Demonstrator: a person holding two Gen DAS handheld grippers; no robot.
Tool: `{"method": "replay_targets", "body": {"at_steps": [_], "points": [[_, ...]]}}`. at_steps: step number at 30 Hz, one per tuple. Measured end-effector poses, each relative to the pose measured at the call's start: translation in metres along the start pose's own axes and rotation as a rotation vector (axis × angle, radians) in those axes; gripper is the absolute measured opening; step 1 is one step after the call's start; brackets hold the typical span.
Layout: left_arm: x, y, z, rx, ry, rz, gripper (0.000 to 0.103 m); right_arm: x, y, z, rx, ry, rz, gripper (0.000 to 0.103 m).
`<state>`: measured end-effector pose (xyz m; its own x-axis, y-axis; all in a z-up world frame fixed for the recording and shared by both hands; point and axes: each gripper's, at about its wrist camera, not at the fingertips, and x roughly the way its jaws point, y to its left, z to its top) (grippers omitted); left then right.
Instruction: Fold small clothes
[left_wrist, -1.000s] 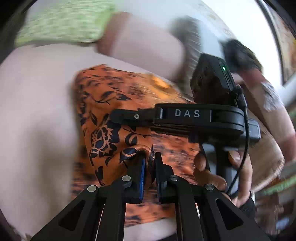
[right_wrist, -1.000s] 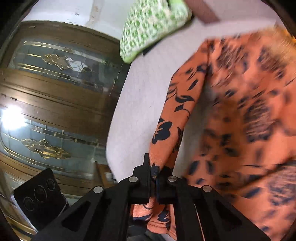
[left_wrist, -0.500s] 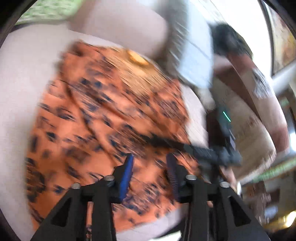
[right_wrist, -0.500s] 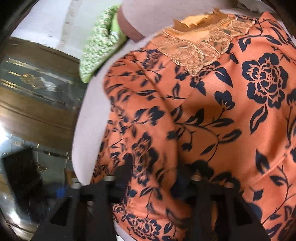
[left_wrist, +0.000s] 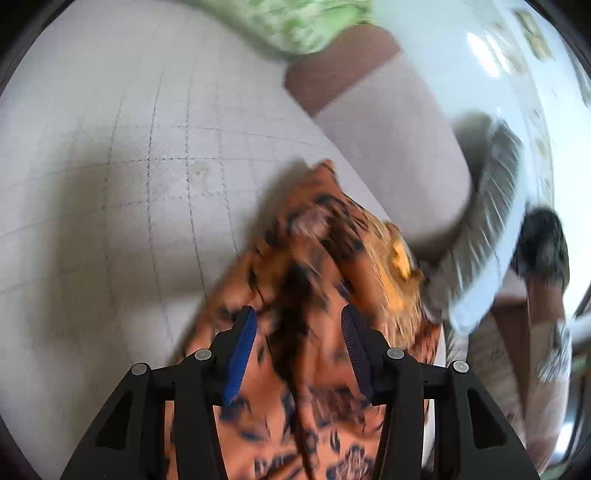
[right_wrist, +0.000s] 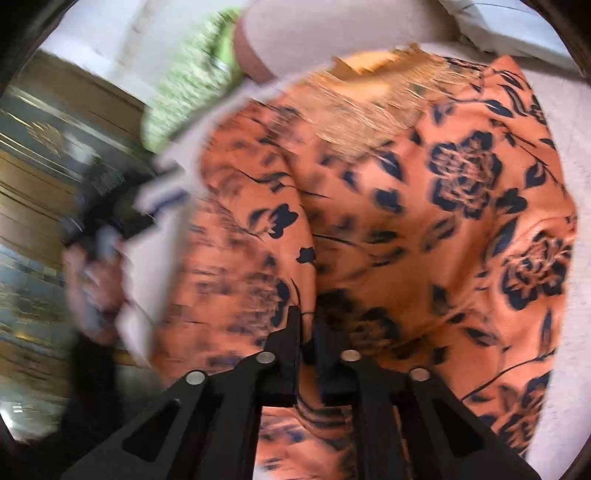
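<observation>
One gripper has let go: the left gripper (left_wrist: 297, 350), clamped on the orange floral garment (right_wrist: 424, 221) a second ago, now hangs over it with jaws wide apart and nothing between them. The right gripper (right_wrist: 307, 336), which had opened half a second back, has its jaws nearly together again on a ridge of the cloth – a fresh grasp, I judge. That garment lies bunched on the pale quilted surface (left_wrist: 110, 166), so one fold looks laid and the next starting.

Right gripper (right_wrist: 307, 334): fingers pinched on a fold of cloth
Orange floral garment (right_wrist: 424, 229): spread on pale surface (right_wrist: 565, 369)
</observation>
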<state>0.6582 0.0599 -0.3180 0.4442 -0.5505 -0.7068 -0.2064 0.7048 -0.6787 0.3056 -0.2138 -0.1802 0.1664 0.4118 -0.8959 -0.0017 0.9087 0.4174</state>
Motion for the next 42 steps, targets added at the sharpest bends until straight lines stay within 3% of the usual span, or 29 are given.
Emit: {"method": "replay_targets", "body": {"at_steps": [1,3,5,6,7,10,12,13,14,16,19,21,23,24,27,29,32,34,37,38,40,41,42], "points": [[0.011,0.004,0.004,-0.024,0.006,-0.005,0.046,0.002,0.004,0.002,-0.014,0.028,-0.04,0.021],[0.027,0.018,0.012,-0.082,0.013,-0.062,0.046,-0.018,0.022,0.009,-0.076,-0.031,0.007,0.026],[0.031,0.022,0.015,-0.112,0.02,-0.119,0.046,-0.04,0.045,0.029,-0.139,-0.11,0.058,0.056],[0.027,0.021,0.015,-0.113,0.015,-0.139,0.046,-0.047,0.054,0.043,-0.163,-0.147,0.09,0.079],[0.025,0.02,0.016,-0.109,0.007,-0.15,0.046,-0.048,0.066,0.067,-0.19,-0.168,0.15,0.083],[0.024,0.023,0.02,-0.131,-0.036,-0.171,0.046,-0.028,0.084,0.128,-0.172,-0.154,0.222,0.082],[0.035,0.031,0.021,-0.167,-0.022,-0.157,0.046,-0.003,0.088,0.168,-0.141,-0.131,0.249,0.079],[0.045,0.036,0.02,-0.192,0.005,-0.162,0.043,0.017,0.088,0.191,-0.106,-0.111,0.252,0.076],[0.055,0.039,0.017,-0.203,0.029,-0.158,0.034,0.035,0.09,0.208,-0.081,-0.088,0.248,0.074],[0.062,0.036,0.017,-0.188,0.022,-0.151,0.032,0.077,0.09,0.237,-0.044,-0.032,0.218,0.053],[0.065,0.038,0.019,-0.211,0.001,-0.182,0.033,0.112,0.086,0.255,-0.008,0.023,0.213,0.053],[0.07,0.041,0.02,-0.217,0.017,-0.16,0.029,0.13,0.082,0.255,0.015,0.045,0.208,0.05],[0.073,0.045,0.019,-0.216,0.029,-0.144,0.009,0.14,0.079,0.251,0.04,0.066,0.238,0.027],[0.072,0.043,0.02,-0.219,0.03,-0.135,0.008,0.139,0.079,0.248,0.041,0.068,0.241,0.011],[0.05,0.038,0.023,-0.191,-0.023,-0.141,0.005,0.119,0.079,0.246,0.032,0.006,0.24,0.005],[0.031,0.034,0.023,-0.164,-0.065,-0.127,0.005,0.1,0.08,0.249,0.028,-0.035,0.245,0.005],[0.025,0.04,0.024,-0.125,-0.092,0.02,0.005,0.088,0.079,0.252,0.023,-0.075,0.189,0.003],[0.04,0.053,0.026,-0.176,-0.057,0.035,0.006,0.093,0.076,0.253,0.028,-0.072,0.159,0.003],[0.049,0.053,0.024,-0.184,-0.052,0.073,0.01,0.131,0.076,0.246,0.026,-0.003,0.126,0.004],[0.047,0.051,0.024,-0.186,-0.048,0.066,0.012,0.128,0.077,0.245,0.026,-0.006,0.138,0.008],[0.038,0.044,0.024,-0.18,-0.048,0.033,0.025,0.096,0.077,0.234,0.038,-0.069,0.192,0.018],[0.031,0.042,0.021,-0.174,-0.057,0.01,0.034,0.082,0.073,0.228,0.042,-0.092,0.214,0.026],[0.024,0.038,0.019,-0.169,-0.064,0.006,0.037,0.061,0.069,0.214,0.047,-0.128,0.251,0.049]]}}
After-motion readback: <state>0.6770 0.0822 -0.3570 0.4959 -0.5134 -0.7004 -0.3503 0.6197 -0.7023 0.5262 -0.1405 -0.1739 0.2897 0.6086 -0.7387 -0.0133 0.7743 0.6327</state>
